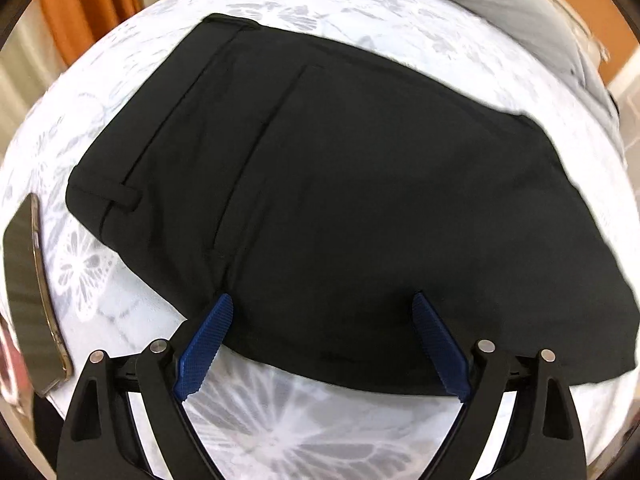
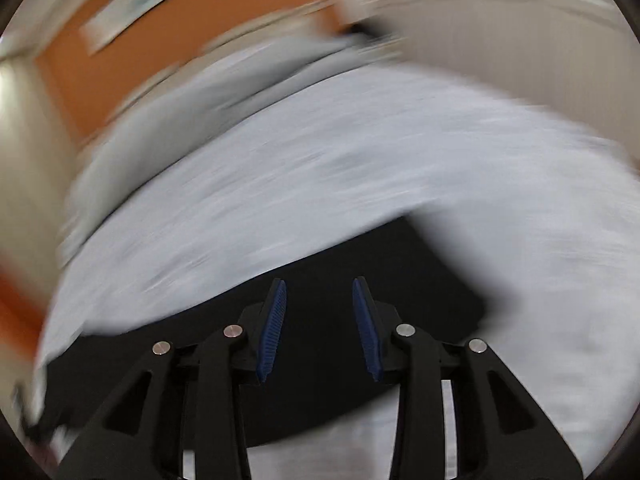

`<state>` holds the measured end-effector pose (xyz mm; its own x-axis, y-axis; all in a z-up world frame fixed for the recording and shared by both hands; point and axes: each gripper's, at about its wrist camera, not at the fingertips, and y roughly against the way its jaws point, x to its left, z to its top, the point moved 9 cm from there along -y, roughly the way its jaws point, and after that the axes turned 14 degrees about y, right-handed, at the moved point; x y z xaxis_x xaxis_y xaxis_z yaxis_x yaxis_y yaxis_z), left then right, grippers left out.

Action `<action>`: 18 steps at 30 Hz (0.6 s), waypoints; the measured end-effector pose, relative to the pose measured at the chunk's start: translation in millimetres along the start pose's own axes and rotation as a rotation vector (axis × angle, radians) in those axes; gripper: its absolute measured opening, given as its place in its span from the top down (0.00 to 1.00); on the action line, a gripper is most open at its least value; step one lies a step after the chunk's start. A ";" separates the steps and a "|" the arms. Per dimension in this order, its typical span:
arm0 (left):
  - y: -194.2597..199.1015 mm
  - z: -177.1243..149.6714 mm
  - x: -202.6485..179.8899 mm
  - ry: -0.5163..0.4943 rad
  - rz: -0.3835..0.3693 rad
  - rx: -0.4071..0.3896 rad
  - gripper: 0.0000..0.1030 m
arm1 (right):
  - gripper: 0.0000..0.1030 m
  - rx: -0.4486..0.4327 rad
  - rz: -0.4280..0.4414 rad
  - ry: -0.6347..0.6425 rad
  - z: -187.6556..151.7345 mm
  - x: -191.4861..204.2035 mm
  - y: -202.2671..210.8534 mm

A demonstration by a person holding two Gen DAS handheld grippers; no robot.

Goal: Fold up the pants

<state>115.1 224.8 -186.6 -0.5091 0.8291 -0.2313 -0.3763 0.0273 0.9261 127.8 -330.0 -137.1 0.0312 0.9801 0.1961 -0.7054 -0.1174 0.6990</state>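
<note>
**Pants folded on the bed, both grippers open and empty**

Left wrist view, near to far:
- The left gripper [image 1: 322, 300] is seen wide open, blue ribbed pads [image 1: 206, 346] spread apart. Nothing is clamped between them.
- The pad tips are placed over the near edge of the pants [image 1: 320, 184]; contact with the cloth cannot be told.
- The black pants are laid folded into a compact block on a white bed cover [image 1: 260, 420] printed with pale butterfly shapes. The waistband and a belt loop [image 1: 124, 196] are turned to the left side of the view; a pocket seam is seen running across the top layer.
- A phone [image 1: 34, 300] with a gold-toned rim is laid on the cover, left of the pants and apart from them.
- Beyond the pants, a grey pillow [image 1: 500, 4] is set at the far edge of the bed. An orange curtain [image 1: 84, 4] is seen at upper left.

Right wrist view, heavily motion-blurred:
- The right gripper [image 2: 319, 284] is seen partly open, pads parallel with a clear gap. No cloth is pinched between them.
- The pants are seen as a dark mass directly behind and below the pads, with one corner showing to the right.
- Past that, the white cover and the grey pillow are smeared; an orange wall panel [image 2: 168, 52] is made out behind. Finer detail cannot be read.
</note>
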 end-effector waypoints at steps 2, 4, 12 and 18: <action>6.5 3.5 -1.0 0.074 -0.056 0.001 0.15 | 0.68 0.113 0.089 0.090 -8.7 51.3 -51.7; 20.1 8.7 -9.8 0.130 -0.165 -0.006 0.15 | 0.70 0.195 0.102 0.171 -18.9 70.8 -89.6; 37.0 58.8 34.8 0.347 -0.178 -0.113 0.14 | 0.44 -0.024 -0.221 -0.175 21.5 -61.4 -39.0; 41.7 68.8 88.2 0.536 -0.192 -0.138 0.14 | 0.36 0.005 -0.327 -0.327 -37.0 -136.6 21.1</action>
<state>107.8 337.5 -147.9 -0.7291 0.4170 -0.5427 -0.5794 0.0458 0.8137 82.5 -460.3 -174.5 0.4737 0.8640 0.1708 -0.6178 0.1878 0.7636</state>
